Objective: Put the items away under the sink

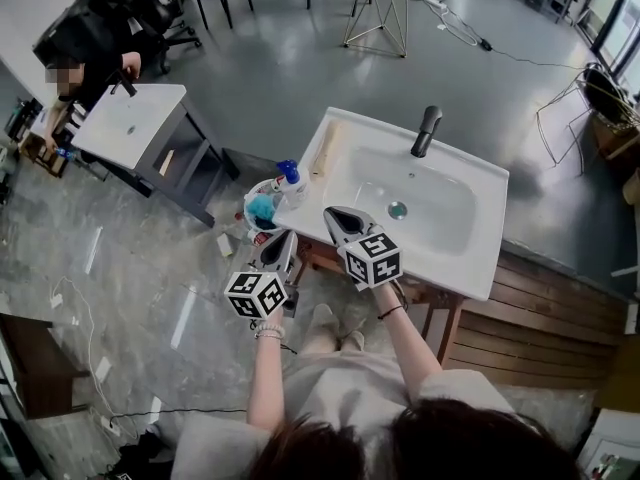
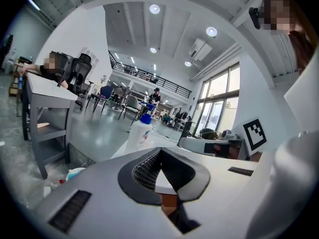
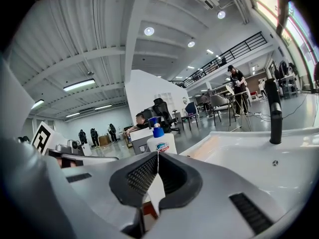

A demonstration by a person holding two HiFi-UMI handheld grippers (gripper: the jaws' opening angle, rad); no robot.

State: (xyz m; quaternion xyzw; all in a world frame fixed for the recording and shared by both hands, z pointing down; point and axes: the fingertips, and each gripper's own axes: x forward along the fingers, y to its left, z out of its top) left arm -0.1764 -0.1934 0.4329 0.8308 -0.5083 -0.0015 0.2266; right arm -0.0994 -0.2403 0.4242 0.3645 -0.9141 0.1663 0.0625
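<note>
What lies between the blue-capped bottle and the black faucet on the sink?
A pale wood-coloured strip lies there, on the left rim of the sink. The head view shows it best.

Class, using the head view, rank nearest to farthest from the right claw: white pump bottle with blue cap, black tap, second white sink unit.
1. White pump bottle with blue cap, just left of the right claw.
2. Black tap, behind the basin.
3. Second white sink unit, far left.

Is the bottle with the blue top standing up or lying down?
Standing up: the bottle stands at the sink's corner, its blue pump on top.
</note>
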